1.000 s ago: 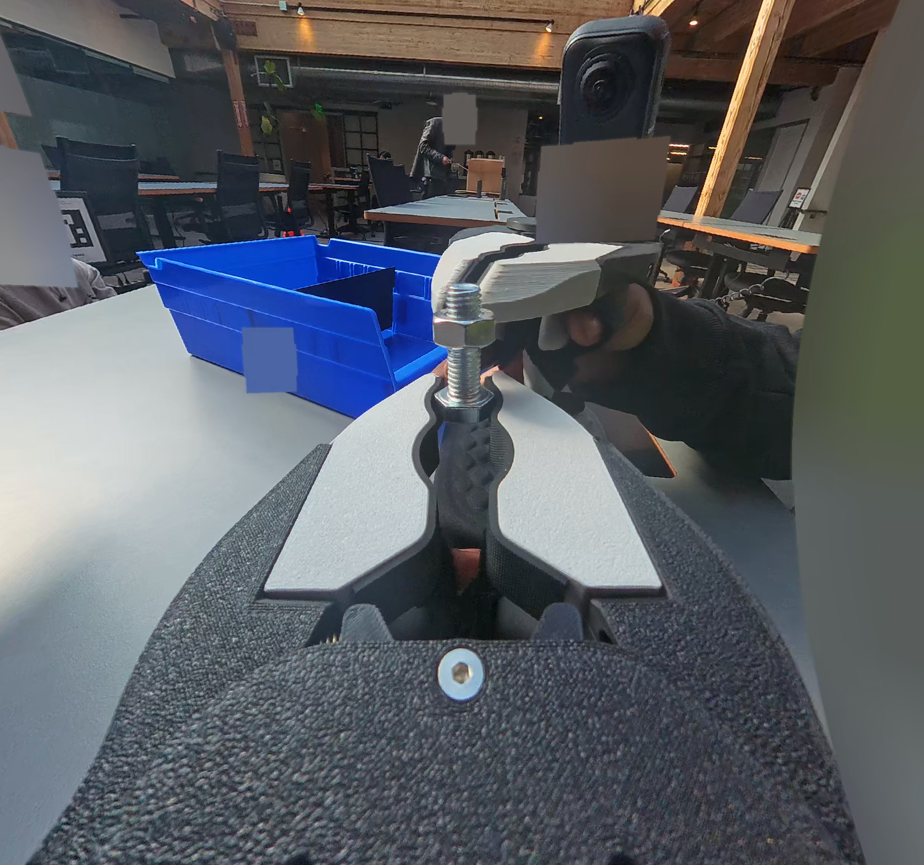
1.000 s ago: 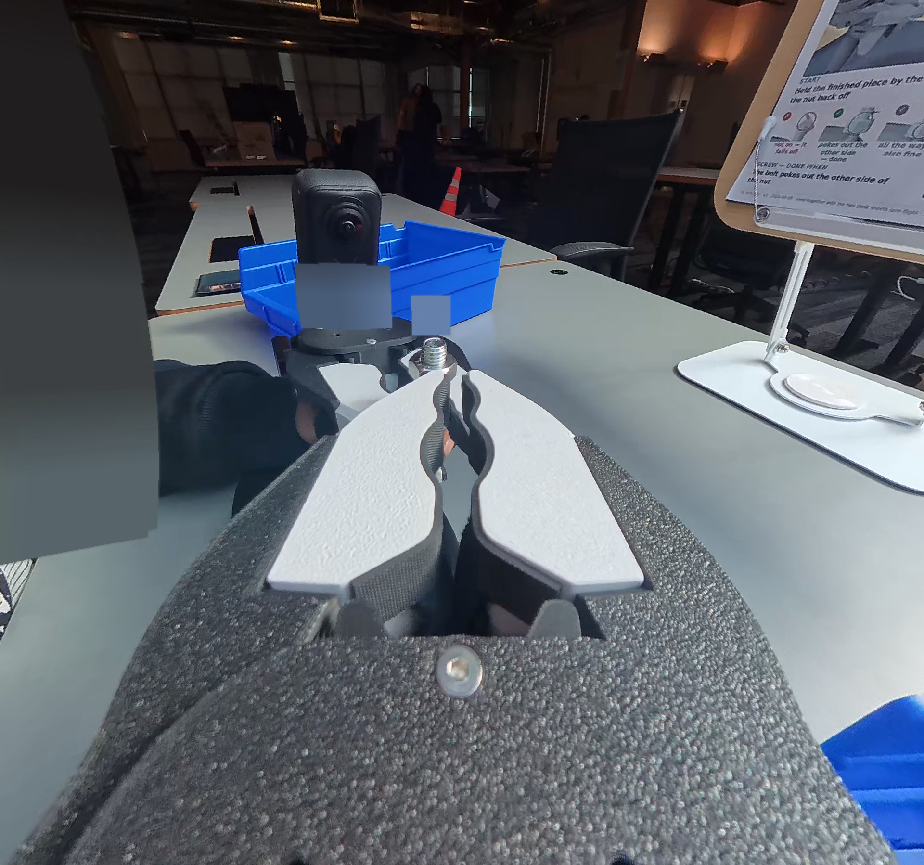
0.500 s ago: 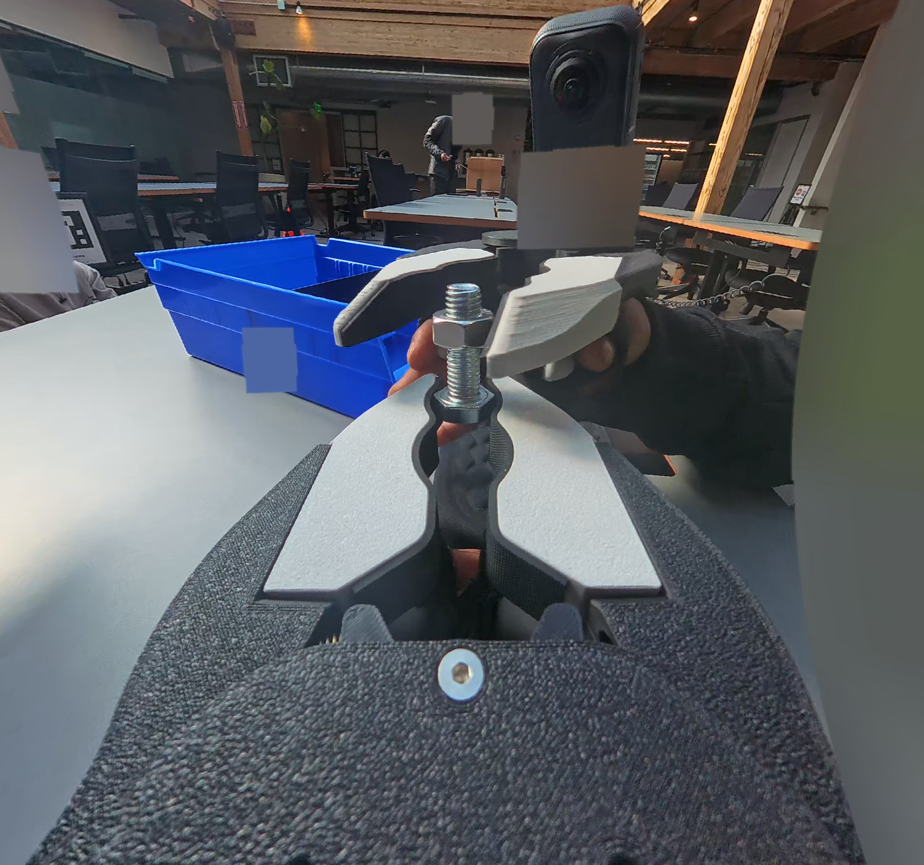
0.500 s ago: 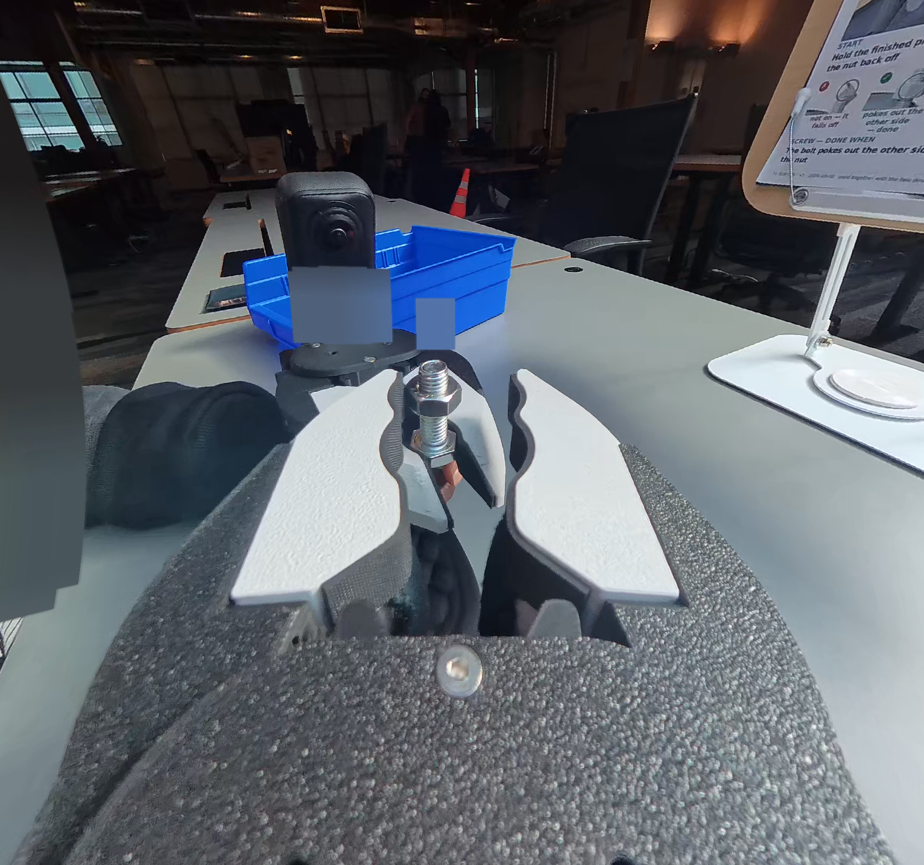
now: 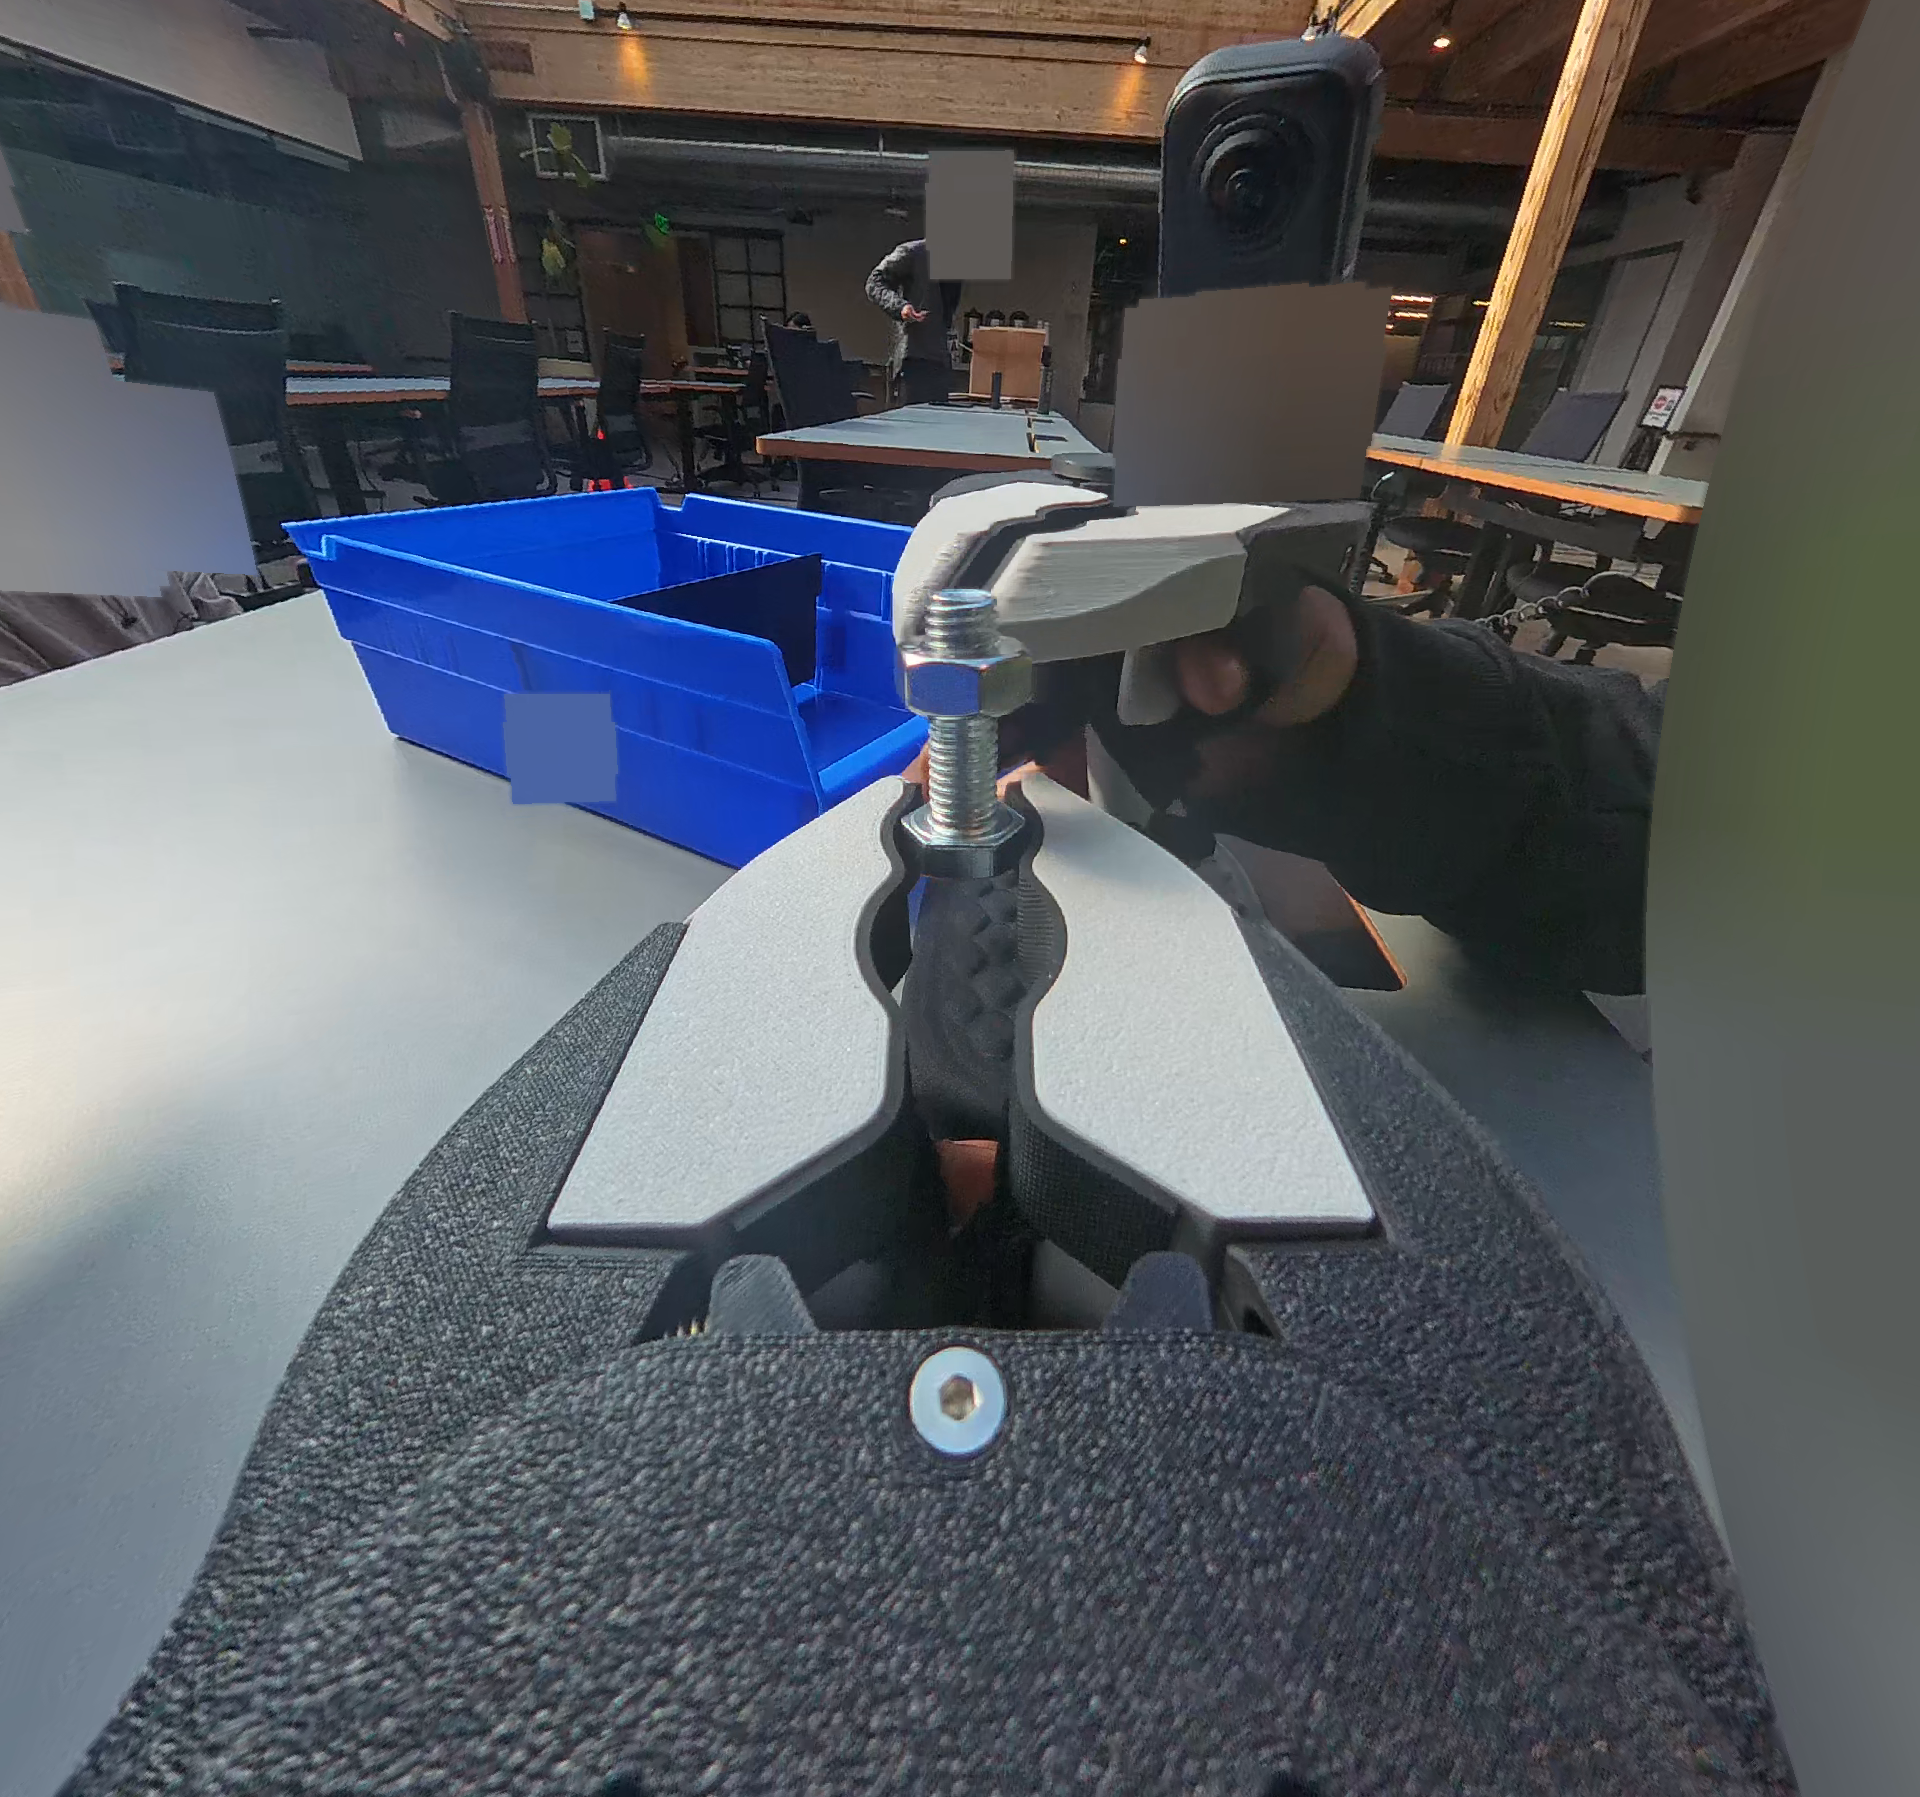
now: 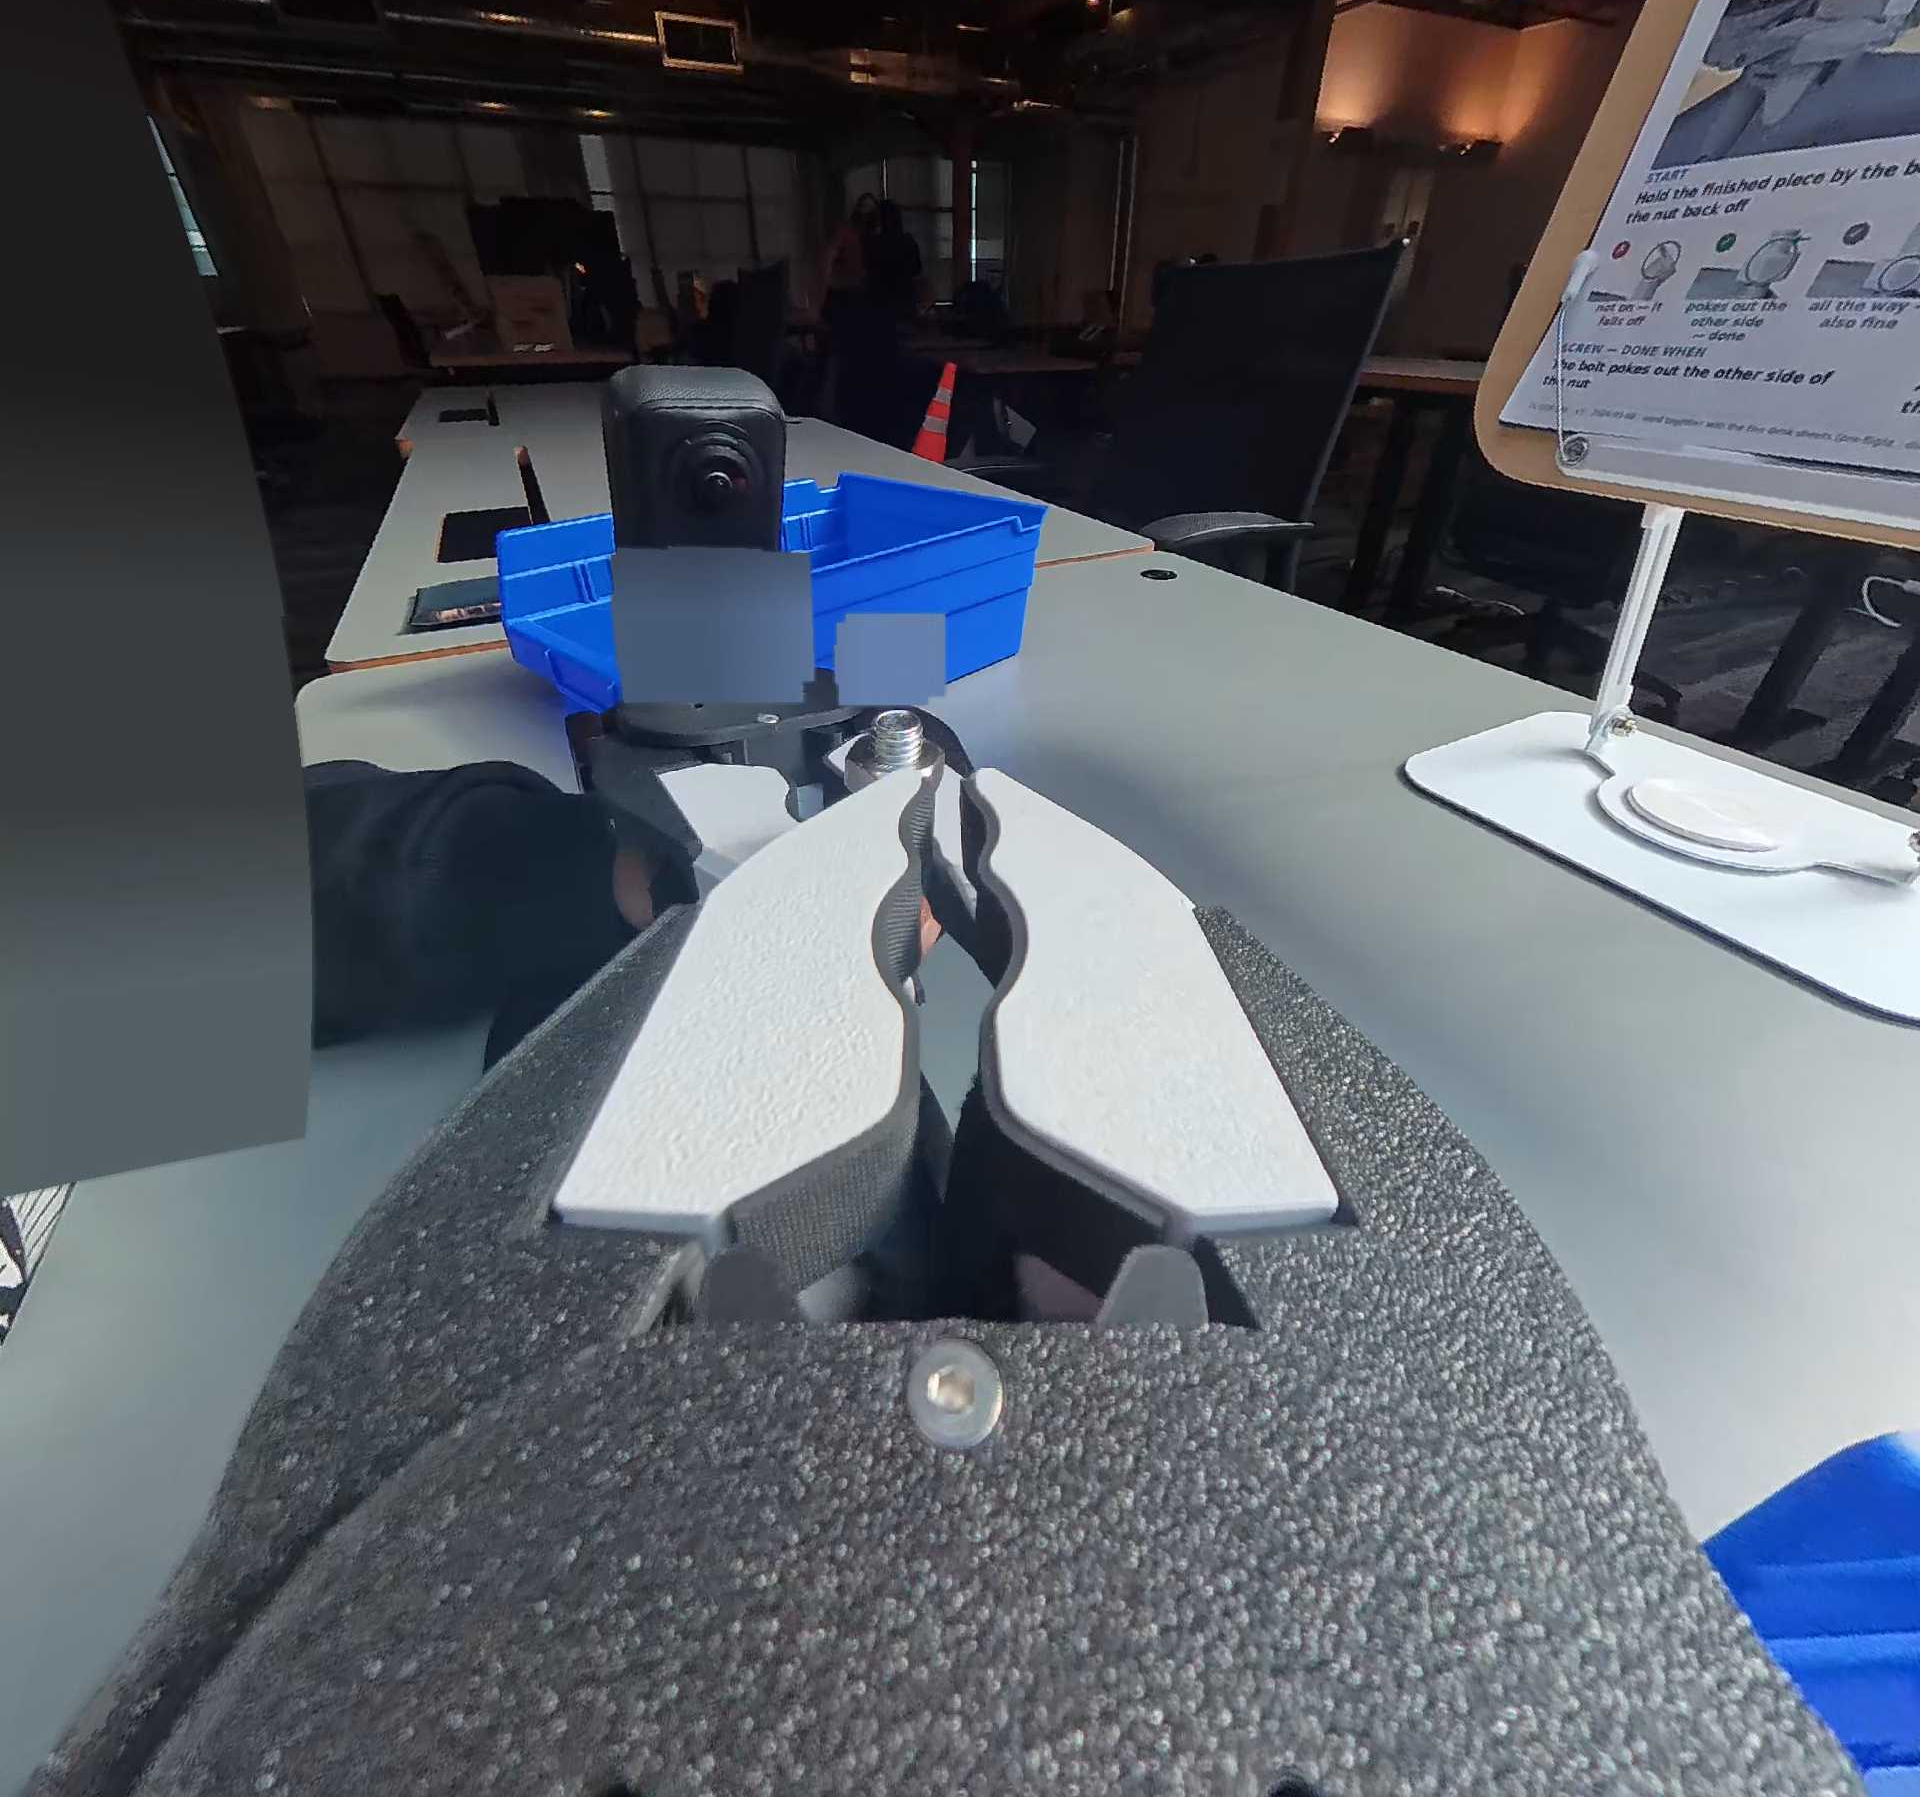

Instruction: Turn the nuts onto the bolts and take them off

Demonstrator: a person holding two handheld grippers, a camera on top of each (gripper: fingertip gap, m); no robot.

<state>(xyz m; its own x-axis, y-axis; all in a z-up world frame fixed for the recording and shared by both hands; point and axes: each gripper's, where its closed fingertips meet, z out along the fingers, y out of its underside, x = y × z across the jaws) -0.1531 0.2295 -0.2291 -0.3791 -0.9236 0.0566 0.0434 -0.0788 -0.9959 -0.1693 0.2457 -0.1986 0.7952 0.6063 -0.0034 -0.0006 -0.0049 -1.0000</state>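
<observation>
While the left gripper [image 5: 961, 828] clamps the upright threaded steel bolt [image 5: 958, 760], the right gripper [image 6: 940, 797] pinches its silver hex nut [image 5: 961, 682].

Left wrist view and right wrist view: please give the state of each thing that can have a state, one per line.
bolt: upright, head clamped in the left gripper
nut: threaded on near the top, bolt tip poking out above
right gripper: shut on the nut
blue bin: open-topped, resting on the table

The bin [image 6: 914, 563] sat at the desk's [image 6: 1299, 812] far edge, the stand's base [image 6: 1538, 791] near its right edge, well apart.
</observation>
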